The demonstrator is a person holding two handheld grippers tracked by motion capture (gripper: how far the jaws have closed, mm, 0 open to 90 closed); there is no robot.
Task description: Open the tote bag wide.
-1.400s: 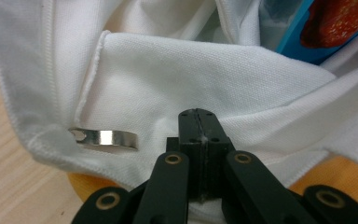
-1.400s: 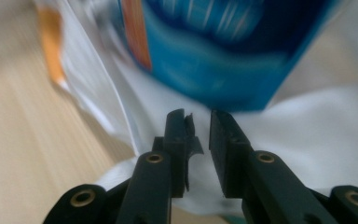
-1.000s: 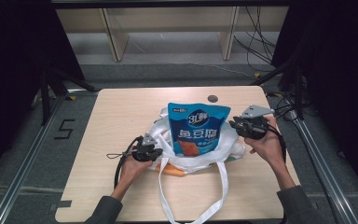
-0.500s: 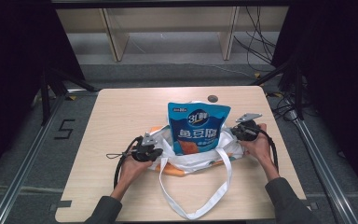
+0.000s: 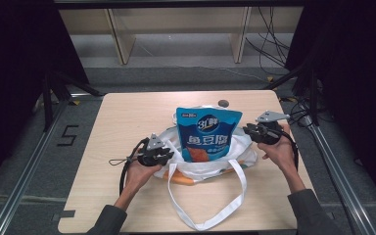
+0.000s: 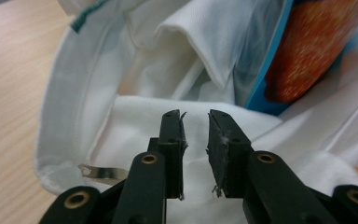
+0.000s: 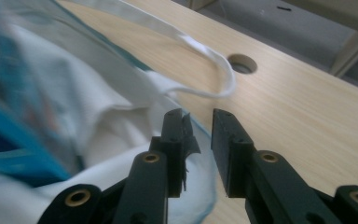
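A white tote bag (image 5: 210,169) lies on the wooden table (image 5: 127,122). A blue snack pouch (image 5: 209,134) stands upright in its mouth. My left gripper (image 5: 169,155) sits at the bag's left rim. In the left gripper view its jaws (image 6: 196,116) are open by a narrow gap over white bag cloth (image 6: 168,56), with the pouch's orange print (image 6: 307,46) just beyond. My right gripper (image 5: 248,131) is at the bag's right rim. Its jaws (image 7: 198,116) are open over the bag's edge (image 7: 98,93), holding nothing.
One long white strap (image 5: 200,220) loops toward the table's front edge; the other strap (image 7: 214,70) lies behind the bag near a round hole (image 5: 223,103) in the tabletop. Something orange (image 5: 181,177) peeks from under the bag. Cables trail off both table sides.
My right gripper has moved left and in to the bag's right rim. The front strap loop has shifted slightly. The left gripper has stayed put.
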